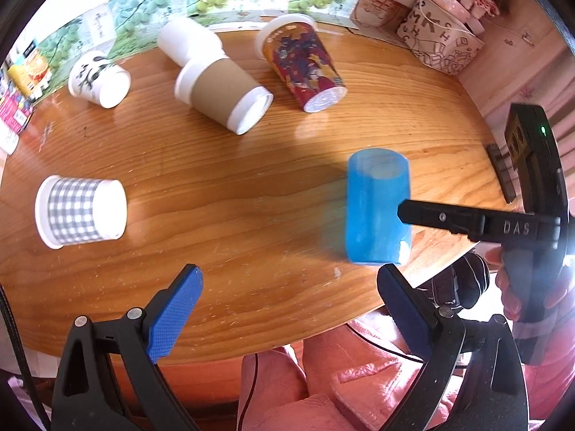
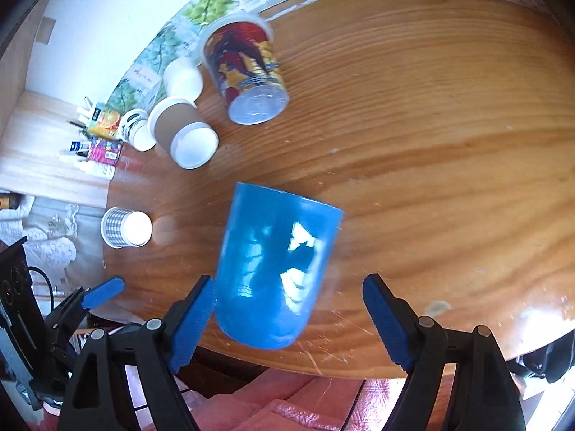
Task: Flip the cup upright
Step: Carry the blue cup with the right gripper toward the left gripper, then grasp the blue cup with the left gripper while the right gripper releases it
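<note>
A blue cup (image 2: 276, 269) lies on its side near the front edge of the round wooden table (image 2: 431, 143). It sits between the open fingers of my right gripper (image 2: 287, 309); the left finger (image 2: 194, 319) touches or nearly touches it, the right finger stands clear. In the left wrist view the blue cup (image 1: 377, 212) is at the right, with a right gripper finger (image 1: 449, 217) beside it. My left gripper (image 1: 287, 305) is open and empty above the table's front edge.
Several other cups lie on their sides: a grey checked one (image 1: 81, 210), a brown-sleeved one (image 1: 222, 97), a red patterned one (image 1: 305, 64), a white one with black print (image 1: 99, 79), and a plain white one (image 1: 187, 41). A patterned box (image 1: 442, 36) stands at the back right.
</note>
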Motion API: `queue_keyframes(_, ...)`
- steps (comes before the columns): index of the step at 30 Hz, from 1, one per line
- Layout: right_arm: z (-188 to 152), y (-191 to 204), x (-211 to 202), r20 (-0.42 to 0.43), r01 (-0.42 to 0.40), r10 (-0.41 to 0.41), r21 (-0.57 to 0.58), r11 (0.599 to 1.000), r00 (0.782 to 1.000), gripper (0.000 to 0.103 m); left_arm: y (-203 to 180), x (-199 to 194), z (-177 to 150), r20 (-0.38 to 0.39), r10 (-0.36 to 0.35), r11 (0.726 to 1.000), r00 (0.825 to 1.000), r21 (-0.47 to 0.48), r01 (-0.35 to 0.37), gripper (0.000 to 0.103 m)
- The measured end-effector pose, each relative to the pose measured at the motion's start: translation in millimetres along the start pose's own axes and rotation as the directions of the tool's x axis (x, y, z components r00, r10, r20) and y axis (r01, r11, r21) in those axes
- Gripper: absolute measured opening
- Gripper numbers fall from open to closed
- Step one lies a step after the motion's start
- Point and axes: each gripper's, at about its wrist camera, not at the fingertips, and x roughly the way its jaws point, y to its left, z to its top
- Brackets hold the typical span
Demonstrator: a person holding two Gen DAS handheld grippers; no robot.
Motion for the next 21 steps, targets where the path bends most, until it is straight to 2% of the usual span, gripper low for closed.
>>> queue_keyframes(7, -13, -29, -22, 0.034, 0.024, -0.025, 0.024, 0.999, 0.999, 0.084, -34, 5, 14, -0.001, -0.006, 0.999, 1.000, 0.031, 0.006, 0.098)
queue_keyframes(13, -17, -45, -54, 0.138, 0.029, -0.026, -0.017, 0.999, 0.990, 0.084, -54, 15, 23, -0.012, 0.006, 1.000, 1.000, 0.013, -0.006, 0.098)
queue_keyframes(17, -21, -49, -78, 0.237, 0.058, -0.040, -0.073, 0.996, 0.971, 0.084, -61, 24, 28, -0.022, 0.022, 1.000, 1.000, -0.013, -0.023, 0.098)
queue_keyframes(21, -26, -56, -96, 0.338, 0.099, -0.054, -0.116, 0.988, 0.940, 0.084, -71, 35, 31, -0.021, 0.045, 0.999, 0.999, -0.017, -0.045, 0.098)
